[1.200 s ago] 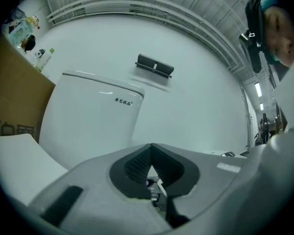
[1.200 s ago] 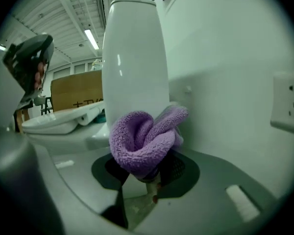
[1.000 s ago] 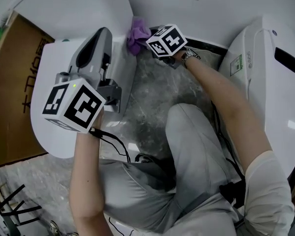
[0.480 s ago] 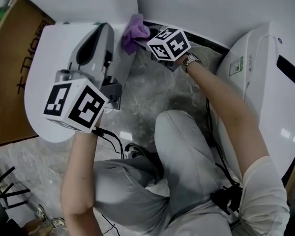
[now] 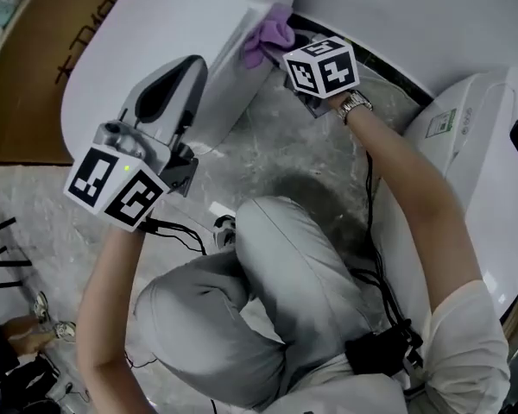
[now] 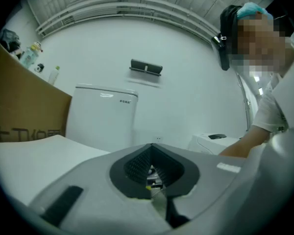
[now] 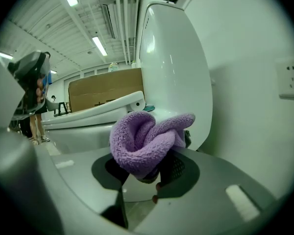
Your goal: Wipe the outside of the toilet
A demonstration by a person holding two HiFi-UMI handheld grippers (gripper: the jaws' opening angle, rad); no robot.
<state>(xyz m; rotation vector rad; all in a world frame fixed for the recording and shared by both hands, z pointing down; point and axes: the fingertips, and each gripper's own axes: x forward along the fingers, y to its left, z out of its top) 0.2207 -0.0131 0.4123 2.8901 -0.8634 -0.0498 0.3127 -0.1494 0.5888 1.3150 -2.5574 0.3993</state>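
While the right gripper (image 5: 287, 52) reaches toward the back of the toilet (image 5: 147, 46), its jaws are clamped on a bunched purple cloth (image 5: 268, 34). Head view puts the cloth right at the toilet's rear side edge, close to the wall; actual contact is hard to confirm. Right gripper view: the right gripper (image 7: 149, 173) pinches the cloth (image 7: 142, 141) by its lower fold, with the rest puffing out above the jaws, the white tank (image 7: 171, 67) just behind it and the seat rim to the left. A wall socket (image 7: 290, 80) shows at right. The left gripper (image 5: 183, 74) is held over the near side of the toilet lid, jaws together with nothing between them; in its own view the left gripper (image 6: 151, 153) points at the tank (image 6: 102, 116). A cardboard box (image 5: 34, 67) stands beside the toilet and a white appliance (image 5: 492, 162) sits at right. The person crouches on the marbled floor (image 5: 285, 153).
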